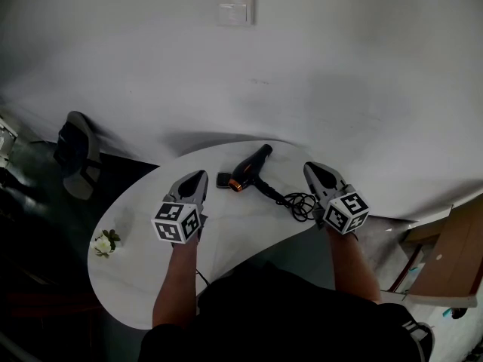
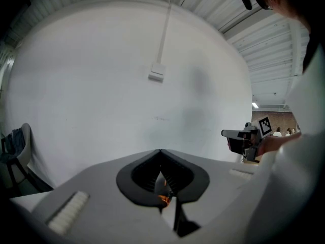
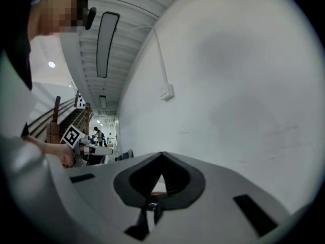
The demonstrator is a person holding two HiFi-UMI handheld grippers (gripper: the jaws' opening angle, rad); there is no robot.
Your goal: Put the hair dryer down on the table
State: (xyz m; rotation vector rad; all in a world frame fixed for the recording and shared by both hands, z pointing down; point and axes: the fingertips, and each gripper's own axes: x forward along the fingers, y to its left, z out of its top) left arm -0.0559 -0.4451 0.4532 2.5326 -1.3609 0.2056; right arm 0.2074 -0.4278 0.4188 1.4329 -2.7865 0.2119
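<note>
A black hair dryer (image 1: 250,170) with an orange ring lies on the white table (image 1: 143,277), its cord (image 1: 300,202) coiled to the right. My left gripper (image 1: 201,174) hovers just left of it, jaws together and holding nothing. On the other side of the cord my right gripper (image 1: 309,167) is also shut and empty. In the left gripper view the jaws of the left gripper (image 2: 161,151) meet at a point, with the right gripper (image 2: 242,138) off to the side. In the right gripper view the right gripper (image 3: 162,154) shows closed tips, and the left gripper (image 3: 89,149) is at the left.
A small dark flat object (image 1: 224,179) lies beside the dryer's nozzle. A little white flower (image 1: 103,243) rests on the table's left end. A chair (image 1: 78,155) stands at the left, brown cardboard (image 1: 455,251) at the right, and a wall box (image 1: 235,7) hangs behind.
</note>
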